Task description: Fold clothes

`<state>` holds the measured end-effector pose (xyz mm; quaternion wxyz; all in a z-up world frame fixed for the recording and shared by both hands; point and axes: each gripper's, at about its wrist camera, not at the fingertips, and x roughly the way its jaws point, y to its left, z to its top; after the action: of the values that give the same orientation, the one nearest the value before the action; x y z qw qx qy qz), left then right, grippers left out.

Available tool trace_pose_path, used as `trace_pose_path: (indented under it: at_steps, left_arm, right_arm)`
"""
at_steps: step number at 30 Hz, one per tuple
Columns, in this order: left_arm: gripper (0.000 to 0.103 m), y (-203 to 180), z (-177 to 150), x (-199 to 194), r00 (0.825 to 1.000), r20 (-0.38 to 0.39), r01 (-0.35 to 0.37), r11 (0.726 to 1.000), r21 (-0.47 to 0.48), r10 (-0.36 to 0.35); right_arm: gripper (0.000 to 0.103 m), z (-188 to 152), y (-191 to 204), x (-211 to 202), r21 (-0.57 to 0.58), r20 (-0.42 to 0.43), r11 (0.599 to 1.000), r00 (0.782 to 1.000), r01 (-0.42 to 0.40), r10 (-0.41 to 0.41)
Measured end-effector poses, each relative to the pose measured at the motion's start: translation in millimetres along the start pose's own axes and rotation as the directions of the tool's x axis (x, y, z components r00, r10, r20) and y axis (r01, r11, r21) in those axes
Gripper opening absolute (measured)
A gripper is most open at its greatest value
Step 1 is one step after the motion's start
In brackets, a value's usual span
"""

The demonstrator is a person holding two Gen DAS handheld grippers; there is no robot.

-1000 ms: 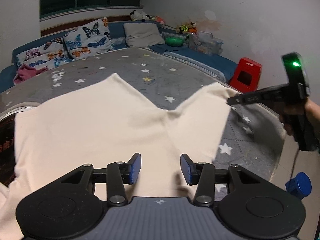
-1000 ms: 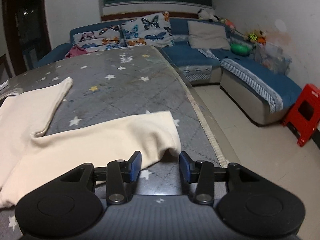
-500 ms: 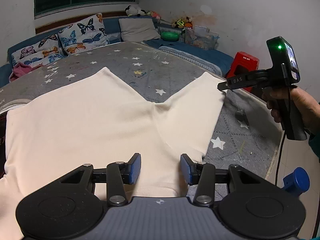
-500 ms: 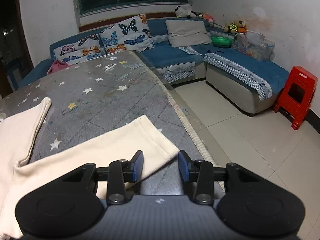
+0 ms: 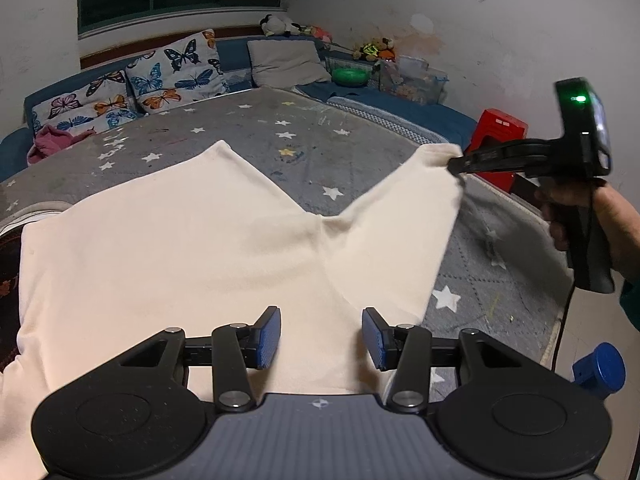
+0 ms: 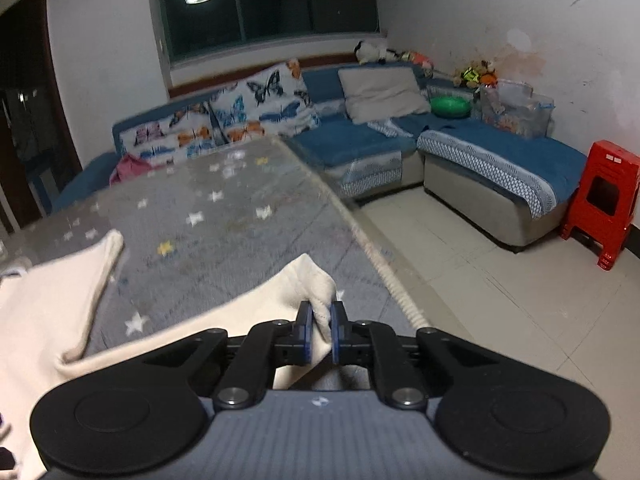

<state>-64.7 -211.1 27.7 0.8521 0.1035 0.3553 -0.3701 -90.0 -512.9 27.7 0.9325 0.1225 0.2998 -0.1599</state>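
Cream trousers (image 5: 192,248) lie spread on a grey star-patterned table cover (image 5: 304,144), their two legs pointing away from me. My left gripper (image 5: 321,338) hovers open over the near part of the cloth, blue pads apart, nothing between them. My right gripper (image 6: 321,334) is shut on the hem of the right trouser leg (image 6: 308,280). In the left wrist view the right gripper (image 5: 454,165) holds that leg's end lifted off the table, a hand (image 5: 600,216) gripping its handle.
A blue corner sofa (image 6: 460,148) with butterfly cushions (image 5: 176,72) runs behind and right of the table. A red plastic stool (image 6: 600,208) stands on the tiled floor (image 6: 500,288). A blue object (image 5: 600,368) sits past the table's right edge (image 6: 384,264).
My right gripper has closed on the hem of the right trouser leg and raised it off the table. My left gripper stays open over the cloth.
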Motion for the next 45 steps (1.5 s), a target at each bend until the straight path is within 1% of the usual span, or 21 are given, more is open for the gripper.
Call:
trace_pose_path:
  at_steps: [5, 7, 10, 13, 15, 17, 19, 22, 24, 26, 30, 36, 38, 40, 41, 42, 43, 45]
  left_arm:
    - [0.049, -4, -2, 10, 1.0, -0.015, -0.001, 1.0, 0.017, 0.001]
    - [0.05, -5, -3, 11, 1.0, -0.015, 0.0, 1.0, 0.021, 0.0]
    - [0.052, -2, -2, 4, 1.0, -0.001, 0.002, 1.0, 0.01, -0.002]
    - [0.054, 7, -4, -11, 1.0, 0.027, -0.016, 1.0, -0.01, 0.016]
    - [0.055, 16, -6, -22, 0.998, 0.043, -0.033, 0.999, -0.026, 0.034]
    - [0.055, 24, -8, -33, 0.997, 0.059, -0.05, 0.998, -0.042, 0.053]
    - [0.055, 35, -11, -44, 0.994, 0.073, -0.071, 0.995, -0.063, 0.076]
    - [0.055, 54, -20, -62, 0.989, 0.089, -0.107, 0.988, -0.109, 0.117]
    - [0.055, 66, -27, -73, 0.986, 0.097, -0.123, 0.982, -0.141, 0.138]
    - [0.056, 74, -34, -82, 0.982, 0.101, -0.139, 0.976, -0.168, 0.158]
    - [0.056, 88, -50, -95, 0.977, 0.097, -0.165, 0.962, -0.218, 0.19]
    - [0.056, 98, -64, -107, 0.973, 0.091, -0.183, 0.945, -0.27, 0.214]
    - [0.057, 100, -65, -108, 0.972, 0.089, -0.184, 0.942, -0.279, 0.216]
    - [0.057, 100, -67, -108, 0.972, 0.086, -0.186, 0.941, -0.284, 0.218]
    - [0.058, 100, -67, -109, 0.972, 0.085, -0.186, 0.94, -0.286, 0.219]
    - [0.058, 100, -68, -109, 0.972, 0.084, -0.187, 0.939, -0.288, 0.22]
    - [0.058, 99, -69, -109, 0.972, 0.083, -0.189, 0.939, -0.289, 0.221]
    - [0.058, 99, -71, -109, 0.971, 0.081, -0.191, 0.937, -0.292, 0.223]
  right_arm:
    - [0.008, 1, 2, -4, -0.028, -0.022, 1.0, 1.0, -0.012, 0.012]
    - [0.008, 9, 3, -17, 0.003, -0.001, 0.998, 0.998, -0.06, 0.06]
    - [0.008, 26, 14, -39, -0.016, 0.025, 0.991, 0.991, -0.132, 0.133]
    - [0.008, 42, 34, -62, -0.054, 0.035, 0.973, 0.973, -0.225, 0.227]
    - [0.008, 51, 50, -75, -0.082, 0.039, 0.955, 0.956, -0.287, 0.29]
    - [0.008, 56, 70, -85, -0.1, 0.029, 0.93, 0.933, -0.354, 0.358]
    - [0.008, 59, 92, -92, -0.114, 0.005, 0.899, 0.905, -0.423, 0.426]
    - [0.008, 55, 129, -96, -0.158, -0.039, 0.851, 0.865, -0.5, 0.501]
    - [0.008, 49, 154, -93, -0.175, -0.091, 0.813, 0.831, -0.555, 0.548]
    - [0.008, 41, 180, -89, -0.209, -0.14, 0.783, 0.81, -0.586, 0.569]
    - [0.008, 20, 222, -78, -0.245, -0.234, 0.737, 0.776, -0.63, 0.586]
    - [0.008, -15, 263, -70, -0.269, -0.357, 0.668, 0.716, -0.694, 0.6]
    - [0.01, -26, 271, -70, -0.277, -0.392, 0.646, 0.698, -0.711, 0.6]
    - [0.013, -32, 276, -70, -0.285, -0.406, 0.632, 0.688, -0.721, 0.601]
    - [0.014, -32, 276, -73, -0.293, -0.407, 0.627, 0.687, -0.722, 0.602]
    - [0.016, -30, 273, -76, -0.303, -0.397, 0.627, 0.694, -0.717, 0.601]
    - [0.021, -28, 270, -80, -0.313, -0.388, 0.628, 0.7, -0.712, 0.6]
    - [0.022, -21, 260, -86, -0.348, -0.366, 0.636, 0.725, -0.688, 0.584]
